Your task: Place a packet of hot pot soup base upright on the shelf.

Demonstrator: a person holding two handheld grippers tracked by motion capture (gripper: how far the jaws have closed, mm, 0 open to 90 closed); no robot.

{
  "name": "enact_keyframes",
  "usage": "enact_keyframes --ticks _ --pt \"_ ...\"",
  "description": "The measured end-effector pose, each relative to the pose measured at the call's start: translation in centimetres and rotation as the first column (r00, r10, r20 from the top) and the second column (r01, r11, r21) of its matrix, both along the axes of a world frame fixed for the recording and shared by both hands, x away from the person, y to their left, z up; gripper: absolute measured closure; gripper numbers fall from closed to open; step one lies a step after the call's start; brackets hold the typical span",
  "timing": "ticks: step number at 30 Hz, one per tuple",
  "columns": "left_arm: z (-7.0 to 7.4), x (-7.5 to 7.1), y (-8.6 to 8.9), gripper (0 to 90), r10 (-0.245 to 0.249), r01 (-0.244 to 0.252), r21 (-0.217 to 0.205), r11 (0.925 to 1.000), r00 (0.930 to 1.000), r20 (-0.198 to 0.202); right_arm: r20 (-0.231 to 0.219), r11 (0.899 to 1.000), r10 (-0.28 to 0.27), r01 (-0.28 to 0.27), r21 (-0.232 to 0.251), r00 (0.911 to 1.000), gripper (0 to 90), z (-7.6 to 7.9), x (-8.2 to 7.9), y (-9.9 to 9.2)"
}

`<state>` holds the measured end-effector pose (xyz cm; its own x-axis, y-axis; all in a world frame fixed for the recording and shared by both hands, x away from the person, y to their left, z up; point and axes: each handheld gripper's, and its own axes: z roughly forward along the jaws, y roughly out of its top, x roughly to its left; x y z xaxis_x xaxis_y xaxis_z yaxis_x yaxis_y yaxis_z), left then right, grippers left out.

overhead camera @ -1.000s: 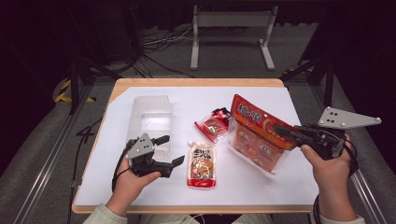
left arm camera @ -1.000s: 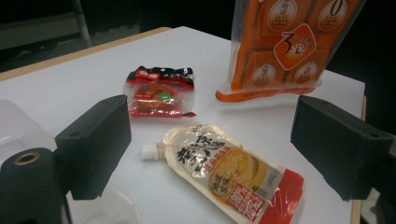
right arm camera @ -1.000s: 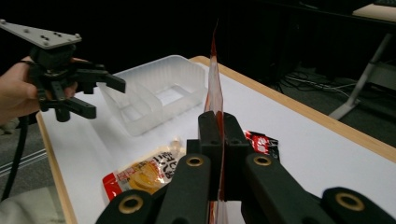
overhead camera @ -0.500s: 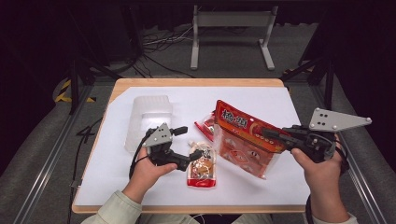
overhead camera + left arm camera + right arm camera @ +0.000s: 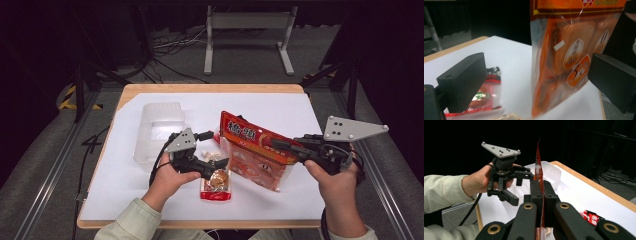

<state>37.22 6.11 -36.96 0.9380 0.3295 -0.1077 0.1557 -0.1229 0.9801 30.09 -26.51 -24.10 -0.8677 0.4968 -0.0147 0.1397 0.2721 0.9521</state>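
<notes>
A large orange snack bag (image 5: pixel 250 150) hangs tilted over the table's middle, and my right gripper (image 5: pixel 278 145) is shut on its right edge. In the right gripper view the jaws (image 5: pixel 541 192) pinch the bag's thin edge (image 5: pixel 539 167). My left gripper (image 5: pixel 220 149) is beside the bag's left end, and its jaws have just been opening. In the left gripper view the bag (image 5: pixel 564 62) stands between the wide jaws (image 5: pixel 536 80), untouched by either. A small red packet (image 5: pixel 216 184) lies under the left gripper.
A clear plastic tray (image 5: pixel 160 130) sits at the left of the white sheet (image 5: pixel 280 107), behind the left hand. A second small red packet (image 5: pixel 484 95) lies on the sheet by the bag. The wooden table edge (image 5: pixel 210 88) runs along the back.
My left gripper moved right and away from me, up to the bag, and its jaws spread. My right gripper brought the bag leftward and raised it more upright.
</notes>
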Motion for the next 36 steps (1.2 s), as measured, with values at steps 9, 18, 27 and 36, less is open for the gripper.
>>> enact_keyframes --ticks 9,18,27,36 --pt "-0.5 0.4 -1.0 2.6 -0.059 0.059 -0.016 0.9981 0.9982 -0.006 -0.001 0.999 0.033 -0.033 0.018 0.9995 90.0 -0.1 0.2 0.9" --pt "-0.4 0.0 -2.3 12.6 -0.124 0.124 0.01 0.9922 0.991 0.049 -0.001 0.998 0.051 -0.051 0.037 0.9987 90.0 -0.6 0.6 1.3" --pt "-0.3 0.0 -2.7 36.9 -0.207 0.208 -0.011 0.978 0.9757 0.072 -0.009 0.996 0.07 -0.07 0.058 0.9975 90.0 -1.3 1.2 1.9" --pt "0.8 -0.8 -2.3 70.7 -0.3 0.295 0.059 0.9537 0.9475 0.112 0.0 0.995 0.064 -0.064 0.082 0.9979 90.0 -1.6 1.4 1.4"
